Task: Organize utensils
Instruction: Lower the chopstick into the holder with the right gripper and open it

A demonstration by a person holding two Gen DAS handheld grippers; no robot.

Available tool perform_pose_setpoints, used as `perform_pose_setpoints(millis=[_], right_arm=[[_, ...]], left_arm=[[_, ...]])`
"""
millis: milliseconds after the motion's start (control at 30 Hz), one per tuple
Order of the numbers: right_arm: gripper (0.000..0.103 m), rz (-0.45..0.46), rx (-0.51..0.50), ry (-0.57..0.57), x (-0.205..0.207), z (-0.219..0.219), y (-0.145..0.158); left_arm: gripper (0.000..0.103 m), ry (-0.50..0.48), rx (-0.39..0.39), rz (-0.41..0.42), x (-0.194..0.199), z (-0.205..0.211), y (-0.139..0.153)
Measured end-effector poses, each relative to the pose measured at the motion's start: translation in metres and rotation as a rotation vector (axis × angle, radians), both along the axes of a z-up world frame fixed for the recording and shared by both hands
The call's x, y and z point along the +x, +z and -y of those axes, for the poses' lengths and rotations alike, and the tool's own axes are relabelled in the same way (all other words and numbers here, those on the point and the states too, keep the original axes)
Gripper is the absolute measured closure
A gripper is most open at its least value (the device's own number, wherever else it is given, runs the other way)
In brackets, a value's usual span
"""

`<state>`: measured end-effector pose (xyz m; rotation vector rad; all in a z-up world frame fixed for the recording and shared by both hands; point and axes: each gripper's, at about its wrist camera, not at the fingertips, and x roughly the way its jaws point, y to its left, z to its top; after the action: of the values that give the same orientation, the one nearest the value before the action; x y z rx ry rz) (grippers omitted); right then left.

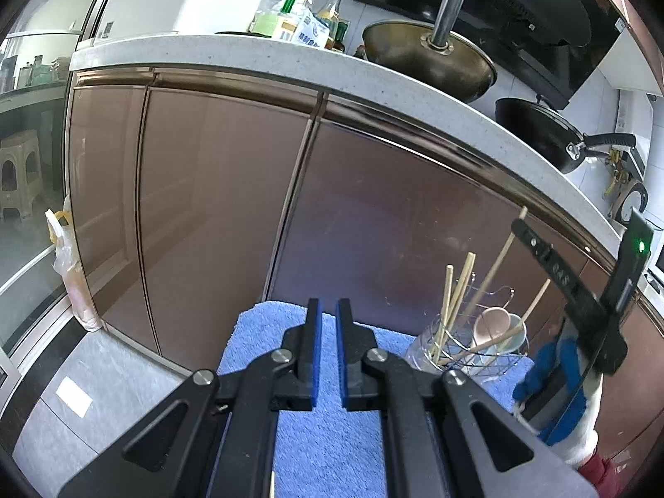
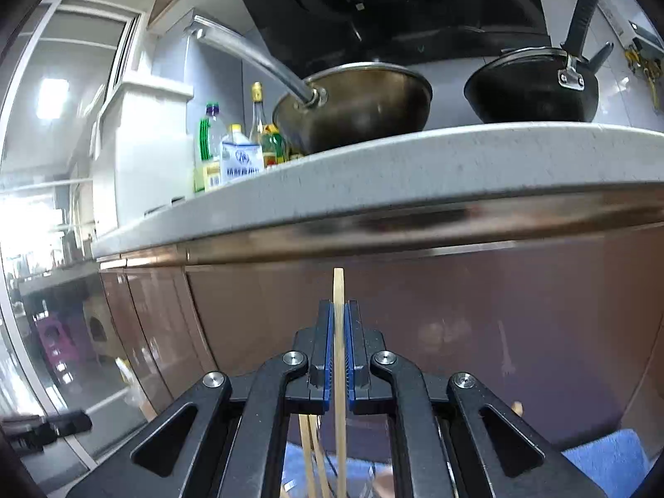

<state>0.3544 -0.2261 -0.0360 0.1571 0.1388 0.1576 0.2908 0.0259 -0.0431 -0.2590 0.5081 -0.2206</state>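
In the left wrist view a wire utensil holder (image 1: 469, 344) stands on a blue towel (image 1: 323, 427), holding several wooden chopsticks (image 1: 458, 290) and pastel spoons (image 1: 494, 323). My left gripper (image 1: 328, 311) hangs over the towel left of the holder, jaws slightly apart and empty. The right gripper body (image 1: 581, 290), held by a blue-gloved hand, is above the holder. In the right wrist view my right gripper (image 2: 339, 311) is shut on one upright wooden chopstick (image 2: 339, 286); other chopsticks (image 2: 311, 456) show below it.
Brown cabinet doors (image 1: 224, 207) rise behind the towel under a speckled countertop (image 1: 373, 79). On it sit a steel wok (image 1: 431, 58), a black pan (image 1: 539, 128) and bottles (image 1: 299, 12). A plastic bag (image 1: 66, 257) hangs at left. Grey floor (image 1: 83, 394) lies to the left.
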Motion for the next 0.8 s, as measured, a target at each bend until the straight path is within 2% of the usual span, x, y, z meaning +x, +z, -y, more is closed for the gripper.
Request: perform_pose_setpoints(millis=[167, 300, 367, 433, 600, 667, 800], right_arm=[[0.087, -0.017, -0.012, -0.007, -0.024, 0.003, -0.002], [0.078, -0.017, -0.022, -0.014, -0.049, 0.004, 0.012], [0.076, -0.023, -0.025, -0.013, -0.065, 0.005, 0.020], [0.074, -0.031, -0.021, -0.009, -0.084, 0.006, 0.026], [0.064, -0.064, -0.028, -0.013, -0.135, 0.013, 0.027], [0.057, -0.086, -0.045, -0.020, -0.154, 0.016, 0.024], [0.054, -0.136, -0.056, -0.035, -0.189, 0.028, 0.015]], left_arm=[[0.096, -0.005, -0.003, 0.014, -0.015, 0.001, 0.012], [0.096, -0.012, -0.006, 0.022, -0.031, 0.001, 0.025], [0.091, -0.014, -0.002, 0.023, -0.040, 0.003, 0.031], [0.077, -0.013, 0.002, 0.032, -0.054, 0.005, 0.037], [0.073, -0.012, 0.044, 0.053, -0.089, 0.013, 0.045], [0.071, -0.013, 0.062, 0.049, -0.099, 0.016, 0.046], [0.065, -0.013, 0.097, 0.054, -0.124, 0.024, 0.048]])
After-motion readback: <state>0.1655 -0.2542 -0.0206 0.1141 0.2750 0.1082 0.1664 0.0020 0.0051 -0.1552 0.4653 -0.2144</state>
